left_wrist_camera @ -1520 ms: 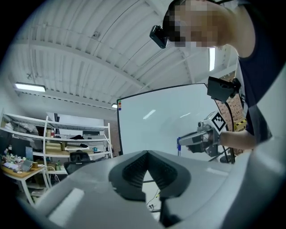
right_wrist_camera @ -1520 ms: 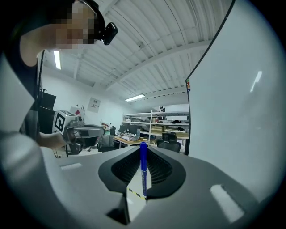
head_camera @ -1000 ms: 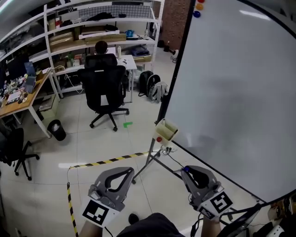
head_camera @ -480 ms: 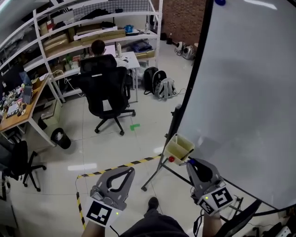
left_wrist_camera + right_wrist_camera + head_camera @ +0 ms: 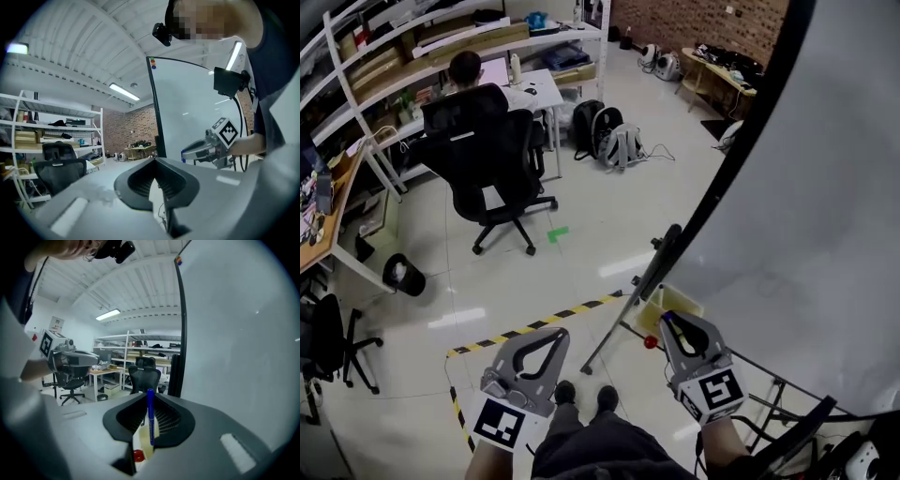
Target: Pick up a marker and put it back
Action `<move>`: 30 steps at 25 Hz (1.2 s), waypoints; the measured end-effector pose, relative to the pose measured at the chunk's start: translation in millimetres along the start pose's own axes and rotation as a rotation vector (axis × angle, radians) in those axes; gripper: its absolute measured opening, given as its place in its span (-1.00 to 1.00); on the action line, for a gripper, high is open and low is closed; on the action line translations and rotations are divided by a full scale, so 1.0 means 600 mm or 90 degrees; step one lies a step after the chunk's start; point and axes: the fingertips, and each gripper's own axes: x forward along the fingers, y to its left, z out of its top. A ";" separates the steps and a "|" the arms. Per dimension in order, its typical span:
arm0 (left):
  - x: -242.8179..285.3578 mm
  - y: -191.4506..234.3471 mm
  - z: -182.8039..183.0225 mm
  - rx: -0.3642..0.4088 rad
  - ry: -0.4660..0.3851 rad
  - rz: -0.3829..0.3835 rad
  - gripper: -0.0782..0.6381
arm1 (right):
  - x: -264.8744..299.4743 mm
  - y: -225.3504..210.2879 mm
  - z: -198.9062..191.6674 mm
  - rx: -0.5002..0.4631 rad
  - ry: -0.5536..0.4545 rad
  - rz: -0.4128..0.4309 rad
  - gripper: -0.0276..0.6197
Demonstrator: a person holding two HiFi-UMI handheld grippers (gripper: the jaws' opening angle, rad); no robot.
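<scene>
Right gripper (image 5: pixel 148 397) jaws clamped on blue marker (image 5: pixel 151 420) (held upright), near yellow tray (image 5: pixel 686 303) beside whiteboard (image 5: pixel 825 206); left gripper (image 5: pixel 154 160) jaws closed, empty.

The blue marker (image 5: pixel 150 420) is standing upright, pinched in the right gripper (image 5: pixel 667 318). It is hovering just beside the yellow tray (image 5: pixel 686 305).

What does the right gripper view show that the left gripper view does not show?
Only the right gripper view: a blue marker held upright in the right tool, with a small red round thing below it. Only the left gripper view: the left tool, shut and empty, and a brick wall. Both: the whiteboard, a black office chair and white shelves.
</scene>
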 end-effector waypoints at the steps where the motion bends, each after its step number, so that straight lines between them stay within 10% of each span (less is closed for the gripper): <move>1: 0.011 0.012 -0.006 -0.005 -0.003 -0.013 -0.77 | 0.013 -0.002 -0.007 0.001 0.017 -0.009 -0.77; 14: 0.110 0.071 -0.073 -0.017 0.008 -0.206 -0.77 | 0.098 -0.013 -0.079 0.065 0.124 -0.126 -0.77; 30: 0.121 0.087 -0.067 -0.006 -0.009 -0.265 -0.77 | 0.111 -0.011 -0.077 0.047 0.136 -0.170 -0.72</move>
